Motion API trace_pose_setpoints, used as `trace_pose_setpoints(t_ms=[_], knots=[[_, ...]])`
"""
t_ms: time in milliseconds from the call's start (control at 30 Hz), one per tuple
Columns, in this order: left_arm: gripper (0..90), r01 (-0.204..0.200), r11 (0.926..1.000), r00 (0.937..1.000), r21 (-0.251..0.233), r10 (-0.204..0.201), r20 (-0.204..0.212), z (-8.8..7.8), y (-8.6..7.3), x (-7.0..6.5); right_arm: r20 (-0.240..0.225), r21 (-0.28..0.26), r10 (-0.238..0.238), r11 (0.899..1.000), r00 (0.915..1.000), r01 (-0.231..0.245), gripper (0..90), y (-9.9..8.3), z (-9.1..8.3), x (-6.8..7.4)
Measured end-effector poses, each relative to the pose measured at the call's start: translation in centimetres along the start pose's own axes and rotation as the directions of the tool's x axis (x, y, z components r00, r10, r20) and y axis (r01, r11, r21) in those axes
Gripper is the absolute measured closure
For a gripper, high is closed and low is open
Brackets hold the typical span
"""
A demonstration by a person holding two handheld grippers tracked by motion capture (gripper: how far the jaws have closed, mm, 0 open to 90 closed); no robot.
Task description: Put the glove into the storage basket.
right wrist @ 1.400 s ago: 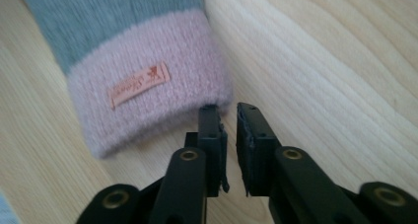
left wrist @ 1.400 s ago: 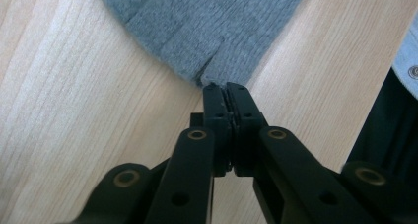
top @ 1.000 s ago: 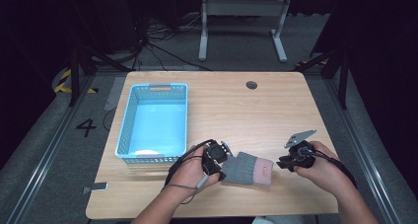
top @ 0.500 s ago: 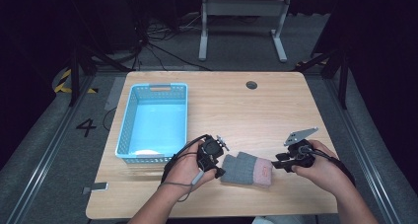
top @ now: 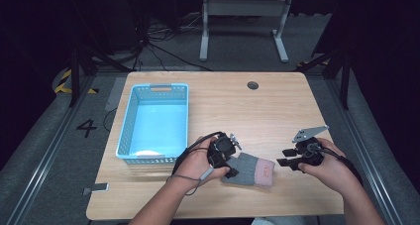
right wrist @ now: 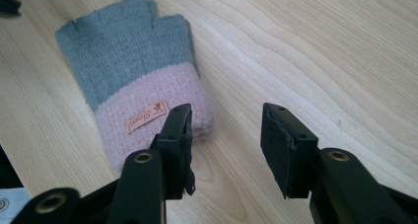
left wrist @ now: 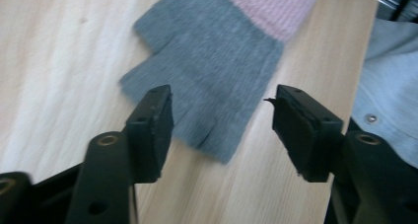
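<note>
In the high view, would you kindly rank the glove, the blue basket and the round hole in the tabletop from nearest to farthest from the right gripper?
From the right gripper:
1. Glove, just to its left, near the table's front edge.
2. Round hole, toward the far edge.
3. Blue basket, across on the table's left side.

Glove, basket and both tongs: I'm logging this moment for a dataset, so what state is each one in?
Glove: lying flat on the table, not gripped, grey finger end toward the left tongs, pink cuff toward the right tongs.
Blue basket: upright; something pale lies at its near end, too unclear to identify.
Left tongs: open, over the grey end.
Right tongs: open, beside the pink cuff.
</note>
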State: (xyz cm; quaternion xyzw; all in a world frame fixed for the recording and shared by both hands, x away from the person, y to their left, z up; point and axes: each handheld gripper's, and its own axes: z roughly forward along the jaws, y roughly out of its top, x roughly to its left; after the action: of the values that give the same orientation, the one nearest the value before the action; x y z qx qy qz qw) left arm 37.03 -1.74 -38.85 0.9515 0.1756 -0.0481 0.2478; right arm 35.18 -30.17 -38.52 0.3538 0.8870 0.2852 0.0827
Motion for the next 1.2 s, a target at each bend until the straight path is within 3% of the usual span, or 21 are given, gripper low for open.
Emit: trace_pose_setpoints(t_ms=[367, 567, 967, 1067, 1200], knots=[[32.2, -0.015, 0.9996, 0.9993, 0.024, 0.014, 0.036, 3.0, 2.4, 0.6, -0.020, -0.002, 0.017, 1.000, 0.9996, -0.017, 56.1, -0.4, 0.2, -0.3], [36.9, -0.018, 0.9994, 0.9981, 0.031, 0.016, 0.059, 4.5, 3.1, 0.6, -0.028, -0.002, 0.020, 1.000, 0.9994, -0.020, 56.9, -0.4, 0.2, -0.3], [33.9, -0.054, 0.9972, 0.9982, 0.053, 0.053, 0.028, 5.9, 3.5, 0.7, -0.030, -0.016, 0.037, 0.999, 0.9989, -0.038, 57.3, -0.7, -0.4, -0.7], [33.3, -0.061, 0.9958, 0.9982, 0.068, 0.060, 0.007, 6.2, 3.6, 0.4, -0.030, -0.019, 0.038, 0.999, 0.9988, -0.039, 57.3, -0.6, -0.3, -0.7], [34.4, -0.078, 0.9914, 0.9944, 0.105, 0.085, -0.063, 6.7, 3.9, -0.4, -0.034, -0.017, 0.037, 0.999, 0.9987, -0.038, 57.2, -0.7, -0.3, -0.7]])
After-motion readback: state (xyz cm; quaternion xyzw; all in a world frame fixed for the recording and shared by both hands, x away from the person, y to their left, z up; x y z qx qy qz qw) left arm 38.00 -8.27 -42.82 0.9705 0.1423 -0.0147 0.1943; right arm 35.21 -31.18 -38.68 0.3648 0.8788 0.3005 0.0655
